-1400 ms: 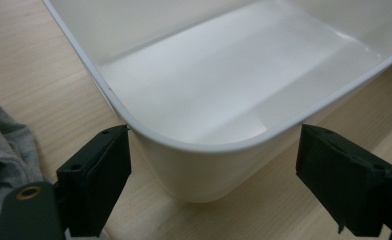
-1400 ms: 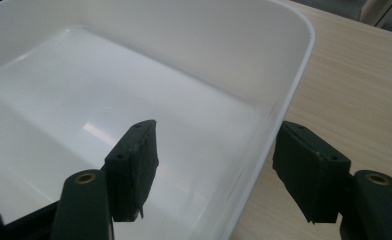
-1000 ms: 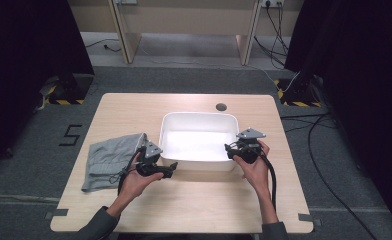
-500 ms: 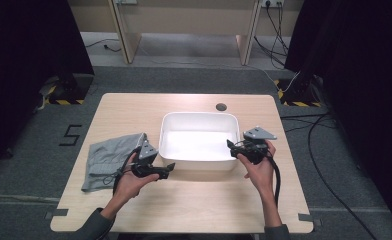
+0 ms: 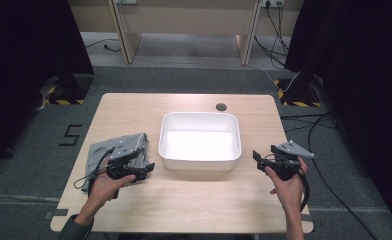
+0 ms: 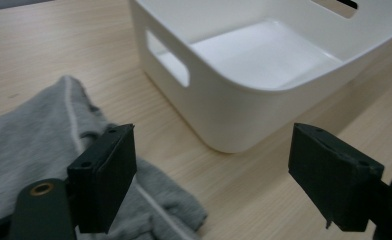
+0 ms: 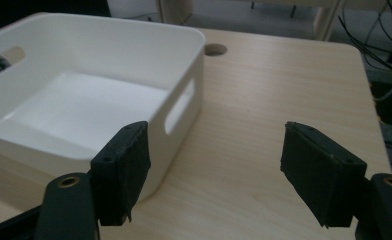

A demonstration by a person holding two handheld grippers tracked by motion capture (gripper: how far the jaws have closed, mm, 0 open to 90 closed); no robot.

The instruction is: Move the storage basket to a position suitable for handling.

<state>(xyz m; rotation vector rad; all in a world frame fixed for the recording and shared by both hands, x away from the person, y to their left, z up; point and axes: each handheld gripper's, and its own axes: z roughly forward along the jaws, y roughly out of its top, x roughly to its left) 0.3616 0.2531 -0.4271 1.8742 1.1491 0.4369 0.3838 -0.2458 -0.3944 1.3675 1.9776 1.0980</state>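
Standing at the near edge of a light wooden table (image 5: 134, 107), a person holds a black two-jaw gripper in each hand. At the middle of the table sits a white plastic bin (image 5: 199, 118), rectangular, with a handle slot cut into each short side. Its inside is bare white.

On the left, a crumpled grey cloth (image 5: 96, 152) lies flat on the wood, close beside the bin but not touching it. The left gripper (image 5: 143, 166) hovers over the cloth's near right corner, pointing toward the bin. In the left gripper view its jaws stand wide apart with nothing between them; they have just been closing a little. The grey cloth (image 6: 29, 135) lies under the left jaw, and the bin's corner (image 6: 234, 115) sits ahead between the two jaws.

On the right, the right gripper (image 5: 258, 157) is held over bare table, clear of the bin's right wall. Its jaws are also spread wide and grip nothing; they have just been opening. In the right gripper view the bin's handle slot (image 7: 180, 106) shows just beyond the left jaw.
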